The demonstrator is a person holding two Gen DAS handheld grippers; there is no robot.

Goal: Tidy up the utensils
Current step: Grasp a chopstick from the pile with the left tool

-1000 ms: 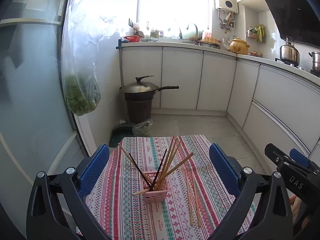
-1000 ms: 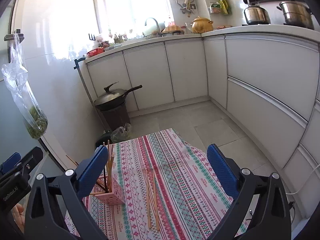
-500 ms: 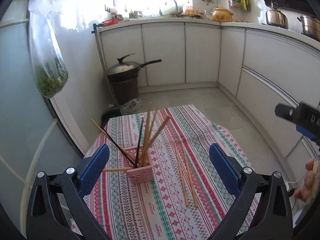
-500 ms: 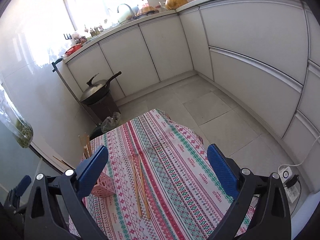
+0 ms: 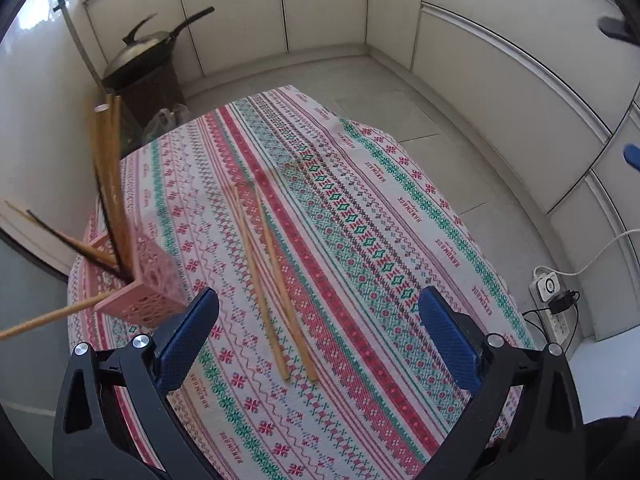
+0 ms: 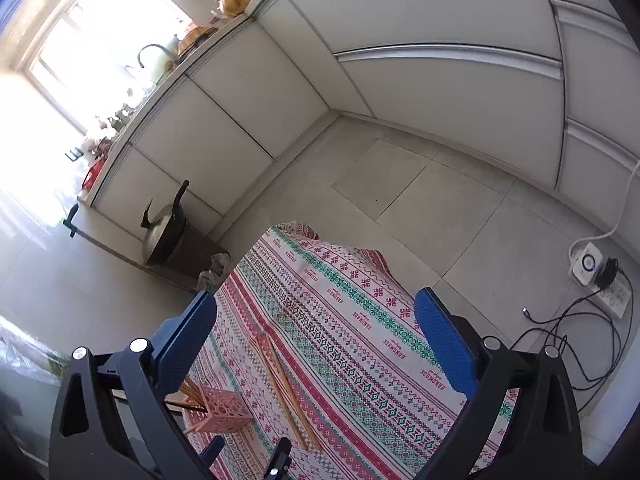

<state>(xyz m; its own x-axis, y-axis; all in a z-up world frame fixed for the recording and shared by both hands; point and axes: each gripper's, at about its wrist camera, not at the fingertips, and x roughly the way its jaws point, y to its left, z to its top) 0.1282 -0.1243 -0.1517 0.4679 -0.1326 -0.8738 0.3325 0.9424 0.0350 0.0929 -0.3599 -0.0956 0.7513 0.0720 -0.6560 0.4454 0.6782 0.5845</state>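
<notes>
One patterned tablecloth (image 5: 360, 216) is covering most of the lower centre of the left wrist frame, striped in red, green and white, and it is lying over a table whose edges are dropping toward grey floor tiles. White cabinets (image 5: 500, 52) are curving along the top and right of that frame. A lidded wok (image 5: 148, 50) is sitting on a dark stand at the upper left, against the wall. At the right edge a white power strip (image 5: 550, 286) is lying on the floor with a black plug in it.

At the left of the left wrist frame a pink perforated holder (image 5: 146, 284) is standing on the cloth, and it is carrying a loose bundle of chopsticks (image 5: 110, 176) (mostly pale wood, at least one dark), some leaning upright and others splaying out to the left. Two loose wooden chopsticks (image 5: 272, 280) are lying flat on the cloth in the centre of the frame, side by side and nearly touching, just right of the holder.

Both tools are hanging above the table with nothing between their blue pads. The left gripper (image 5: 318, 334) is spread wide, with the loose pair lying on the cloth between its fingers. The right gripper (image 6: 316, 342) is likewise gaping wide, looking down on the same pair and the holder at its lower left.
</notes>
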